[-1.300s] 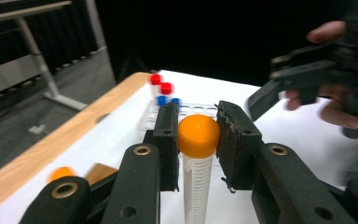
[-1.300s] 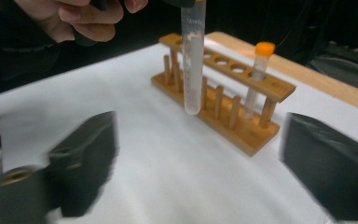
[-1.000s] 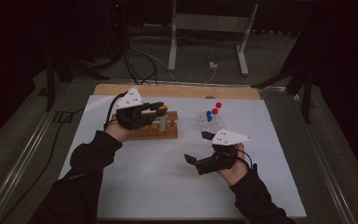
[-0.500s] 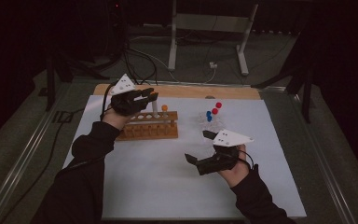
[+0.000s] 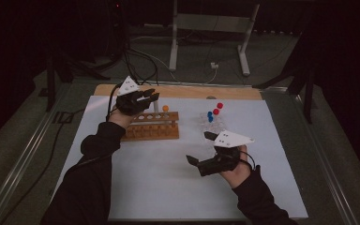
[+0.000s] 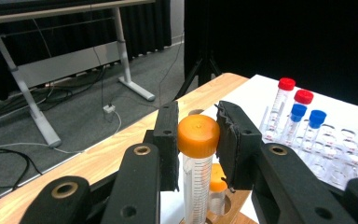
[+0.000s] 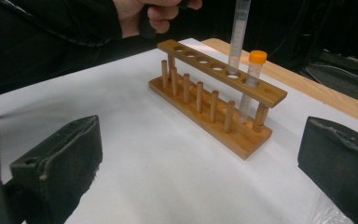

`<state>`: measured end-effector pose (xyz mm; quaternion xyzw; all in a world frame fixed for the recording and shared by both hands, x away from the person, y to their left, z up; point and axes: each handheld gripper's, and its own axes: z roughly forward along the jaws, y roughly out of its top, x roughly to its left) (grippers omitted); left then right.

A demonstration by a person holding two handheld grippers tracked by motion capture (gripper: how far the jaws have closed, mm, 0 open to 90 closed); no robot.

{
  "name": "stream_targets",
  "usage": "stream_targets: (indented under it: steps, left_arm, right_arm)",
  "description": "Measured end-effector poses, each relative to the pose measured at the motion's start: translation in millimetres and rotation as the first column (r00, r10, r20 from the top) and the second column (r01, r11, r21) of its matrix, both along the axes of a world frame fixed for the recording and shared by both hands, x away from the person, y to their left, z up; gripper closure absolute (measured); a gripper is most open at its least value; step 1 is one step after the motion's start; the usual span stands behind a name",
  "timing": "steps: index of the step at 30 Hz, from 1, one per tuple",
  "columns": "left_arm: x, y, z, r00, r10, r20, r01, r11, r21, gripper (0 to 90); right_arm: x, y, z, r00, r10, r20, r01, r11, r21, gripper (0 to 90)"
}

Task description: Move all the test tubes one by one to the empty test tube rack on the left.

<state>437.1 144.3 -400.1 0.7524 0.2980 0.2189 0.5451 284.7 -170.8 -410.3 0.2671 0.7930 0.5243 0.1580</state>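
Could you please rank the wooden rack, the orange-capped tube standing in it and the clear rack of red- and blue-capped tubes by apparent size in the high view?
1. wooden rack, largest.
2. clear rack, smaller, though its faint outline makes this unsure.
3. orange-capped tube, smallest.

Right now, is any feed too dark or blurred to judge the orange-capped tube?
High view: dim, with dark surroundings, and the orange-capped clear plastic tube is tiny. Left gripper view: bright, the tube's cap sharp between the left gripper pads. Right gripper view: the wooden tube rack is clear, near jaws soft.
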Motion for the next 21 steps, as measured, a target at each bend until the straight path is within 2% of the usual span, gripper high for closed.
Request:
stream_targets:
  steps: [4,12,21]
  left_arm:
    - [-0.2,0.6,-8.7,1.0000,0.000,-0.005,0.000,0.9999,-0.010,71.7]
    - [-1.7,-6.1,-29.7,0.9990,-0.011,-0.043,0.013,0.9995,0.028,71.6]
    - [-2.3,-9.7,-45.1,0.9979,-0.005,-0.065,0.009,0.9978,0.065,71.6]
  right_arm:
    - [-0.1,-0.6,0.3,1.0000,0.000,-0.001,0.000,1.000,-0.002,0.0]
    - [-0.9,0.6,0.8,1.0000,0.008,0.001,-0.008,1.000,-0.006,0.0]
    - [-1.4,0.8,0.8,0.9999,0.012,-0.002,-0.012,1.000,-0.018,0.0]
